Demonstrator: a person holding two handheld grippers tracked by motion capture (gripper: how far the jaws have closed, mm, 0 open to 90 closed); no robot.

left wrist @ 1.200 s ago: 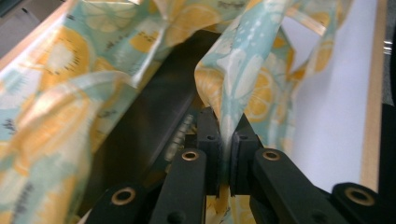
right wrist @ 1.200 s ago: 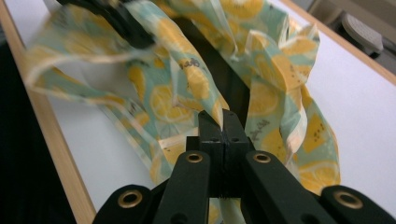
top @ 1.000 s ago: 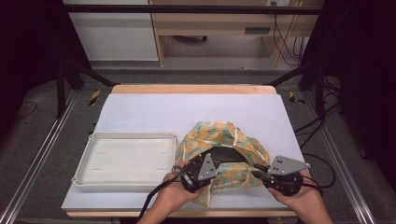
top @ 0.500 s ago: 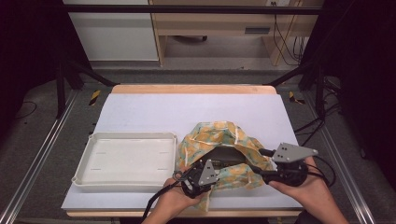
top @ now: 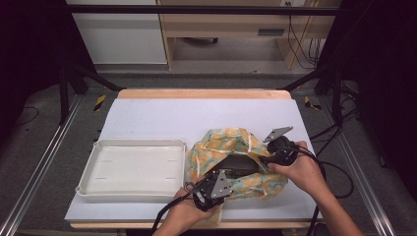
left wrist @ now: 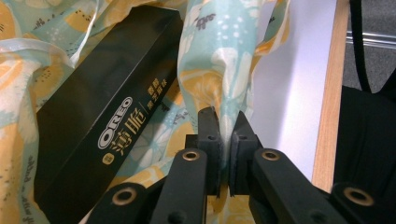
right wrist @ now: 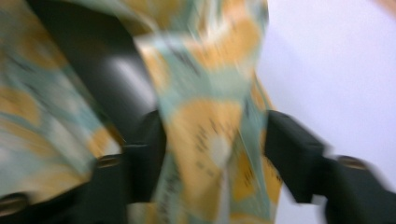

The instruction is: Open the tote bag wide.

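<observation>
Left gripper (left wrist: 223, 140): our jaws are pinched nearly closed on a fold of the cloth (left wrist: 219, 60); in the high view it sits at the near edge of the bundle, in our left hand (top: 189, 216).
Right gripper (right wrist: 215, 154): our jaws stand apart with a strip of cloth hanging between them; the view is blurred, so we cannot tell whether they have bitten on it yet. In the high view it is at the bundle's right side, in our right hand (top: 300, 172).
Cloth: a thin printed fabric, teal with orange fruit, lying crumpled and open on the near right part of the table (top: 162, 118), just beside the tray (top: 88, 172).
Box (left wrist: 107, 116): a long black Oreo carton lying in the hollow of the cloth, partly wrapped, one face showing.
Tray: white, shallow, left of the bundle, nothing in it.
Handling, cloth: we judge it light, limp and a bit slippery; it will sag and slide out of a shallow bite, so we take it at a hem or a doubled fold.
Handling, box: we judge it light, stiff and crushable; best gripped across its narrow sides.
Risk: pulling the cloth from both sides may tip or drag the box.
</observation>
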